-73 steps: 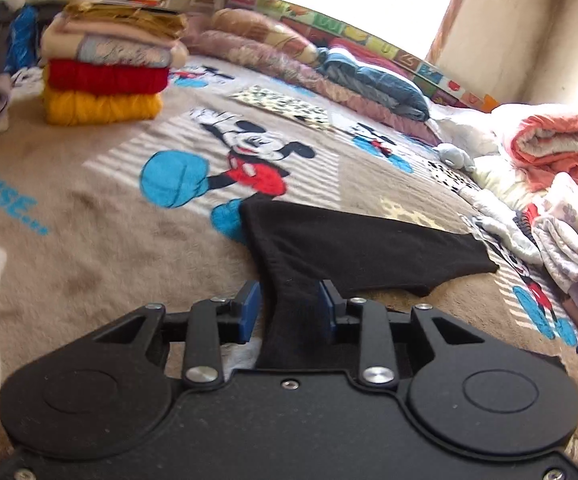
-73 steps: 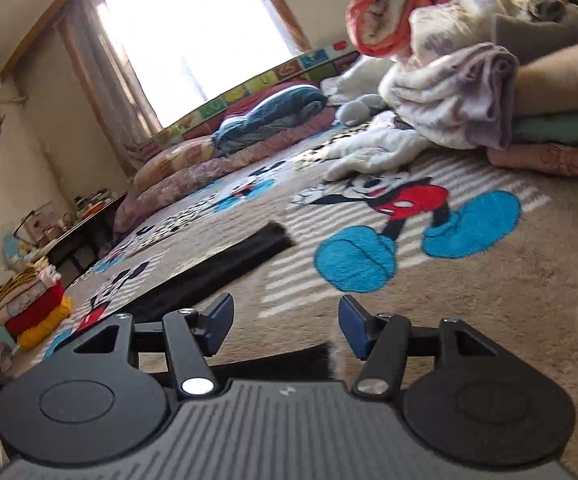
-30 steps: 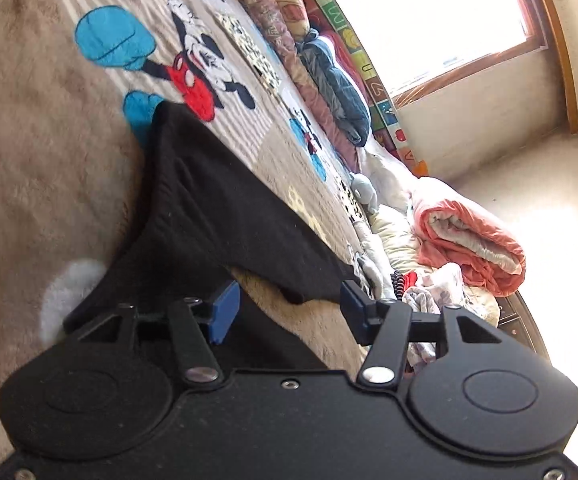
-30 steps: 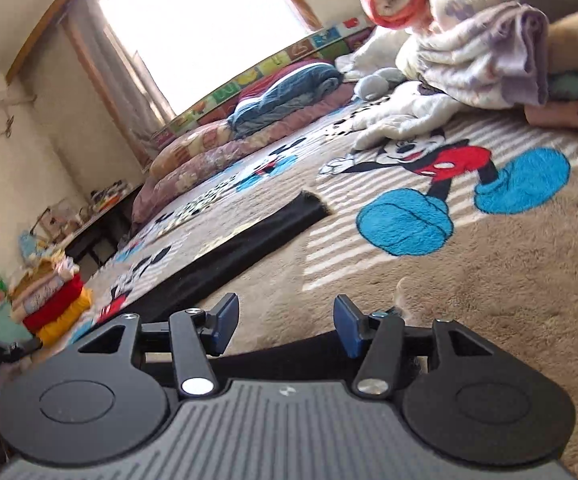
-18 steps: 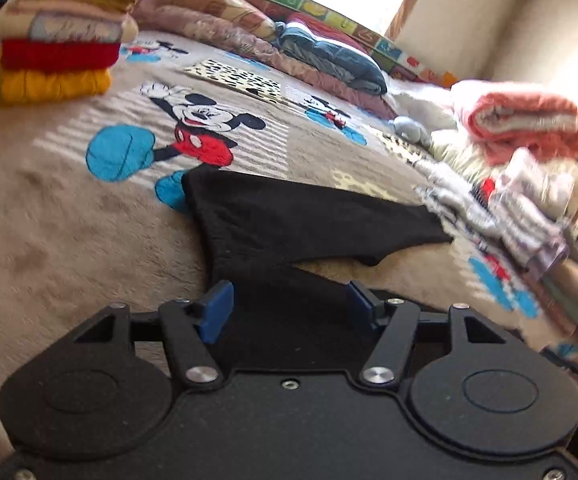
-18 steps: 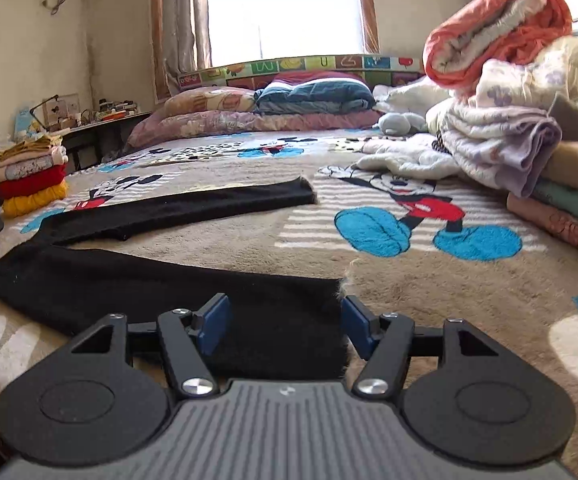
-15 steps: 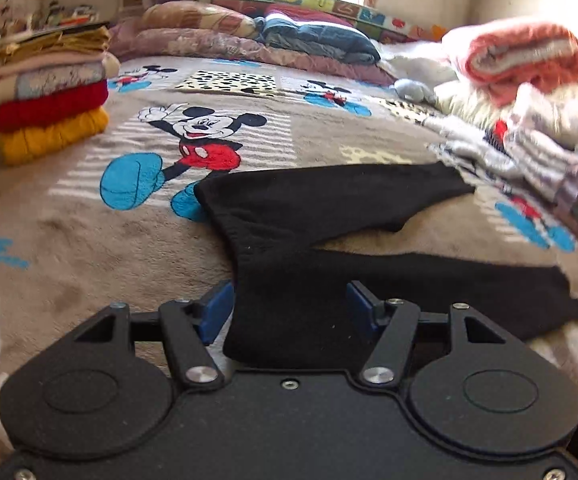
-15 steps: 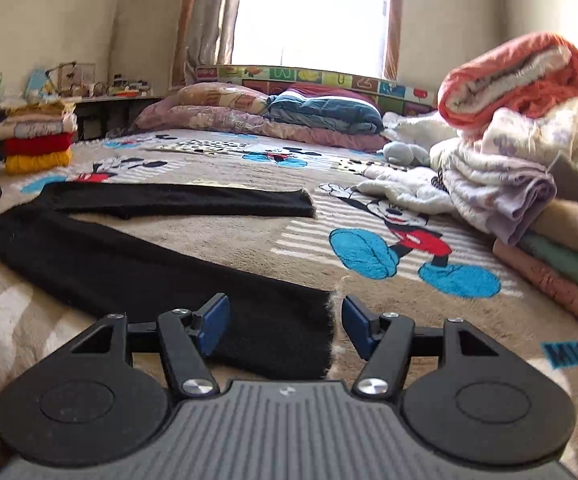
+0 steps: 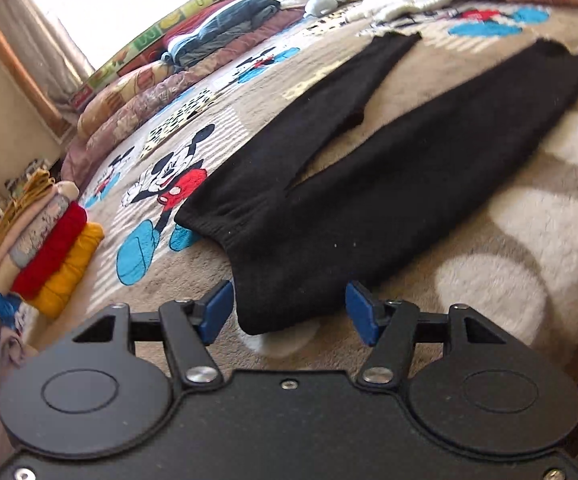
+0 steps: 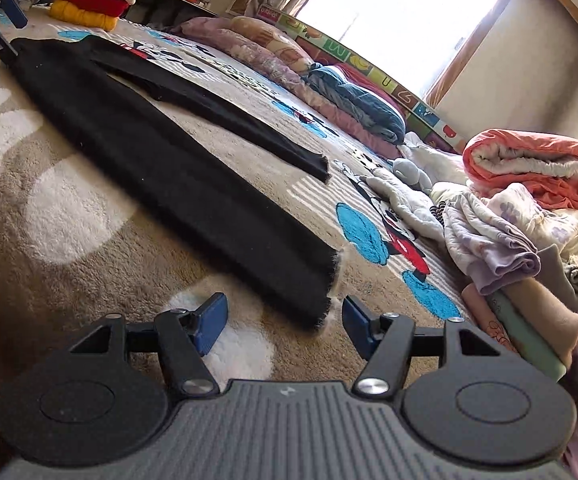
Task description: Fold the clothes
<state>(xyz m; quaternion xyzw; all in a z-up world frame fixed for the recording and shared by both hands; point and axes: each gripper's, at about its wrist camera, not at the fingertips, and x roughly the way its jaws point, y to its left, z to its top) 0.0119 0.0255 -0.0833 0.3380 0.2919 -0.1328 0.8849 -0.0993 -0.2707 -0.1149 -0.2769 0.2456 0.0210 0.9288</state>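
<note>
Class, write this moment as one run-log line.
garment: black trousers flat on blanket | left gripper: open at waistband | right gripper: open at leg hem | fold: not started

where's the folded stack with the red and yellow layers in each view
Left wrist: folded stack at the left edge, mid-height, left of the black trousers.
Right wrist: folded stack at the top left, beyond the trousers' far end.
Shared landmark: the blue bundle under the window.

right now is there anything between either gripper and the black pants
Nothing visible. The left gripper sits open right at the waistband end of the black pants, and the right gripper sits open at a leg cuff, with only bare blanket in each gap.
</note>
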